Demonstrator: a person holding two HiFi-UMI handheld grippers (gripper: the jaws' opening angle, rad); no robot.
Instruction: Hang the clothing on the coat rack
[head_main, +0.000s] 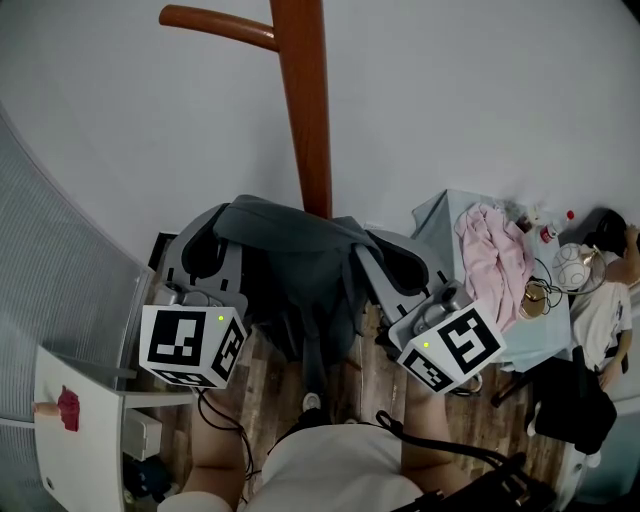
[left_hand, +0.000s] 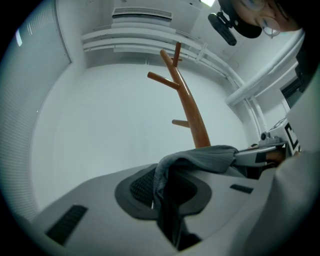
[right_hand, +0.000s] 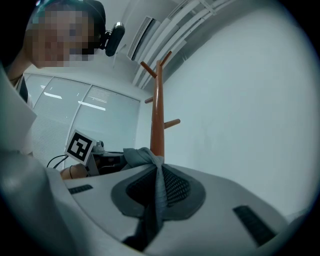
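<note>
A grey garment hangs stretched between my two grippers, low in front of the brown wooden coat rack. My left gripper is shut on its left edge, and the cloth runs out from between the pads toward the right gripper. My right gripper is shut on the right edge; a fold of the cloth is pinched between its jaws. The rack's pole and upper pegs rise behind the garment, with nothing hanging on them.
A table with a light blue cover stands at the right, holding a pink garment and small items. A black bag lies beside it. A white cabinet and a glass partition are at the left. The wall is white.
</note>
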